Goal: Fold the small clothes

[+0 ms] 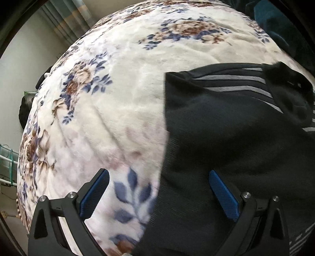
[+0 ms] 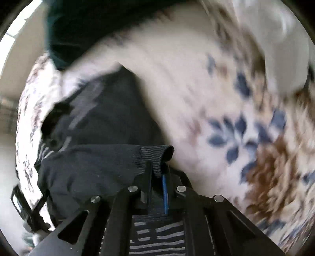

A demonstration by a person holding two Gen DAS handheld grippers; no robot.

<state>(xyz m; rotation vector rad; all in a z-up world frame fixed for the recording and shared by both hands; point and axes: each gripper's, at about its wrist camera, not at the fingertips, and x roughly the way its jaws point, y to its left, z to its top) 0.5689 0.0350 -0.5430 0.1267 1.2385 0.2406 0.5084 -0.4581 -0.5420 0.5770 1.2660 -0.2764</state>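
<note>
A small black sweater (image 1: 226, 134) with grey stripes lies on the floral blanket (image 1: 122, 94), filling the right half of the left wrist view. My left gripper (image 1: 158, 176) hangs open over the sweater's left edge, one blue pad (image 1: 94, 195) above the blanket, the other above the dark cloth. In the right wrist view my right gripper (image 2: 157, 171) is shut on the ribbed cuff (image 2: 155, 155) of the sweater's sleeve (image 2: 94, 163), which drapes leftward over the body (image 2: 110, 110). That view is blurred by motion.
The blanket (image 2: 216, 98) spreads to the right of the sweater. A dark teal cloth (image 2: 82, 25) lies at the far end, also seen as a teal cloth (image 1: 275, 21). A curtain (image 1: 67, 17) and wall stand beyond the bed's left edge.
</note>
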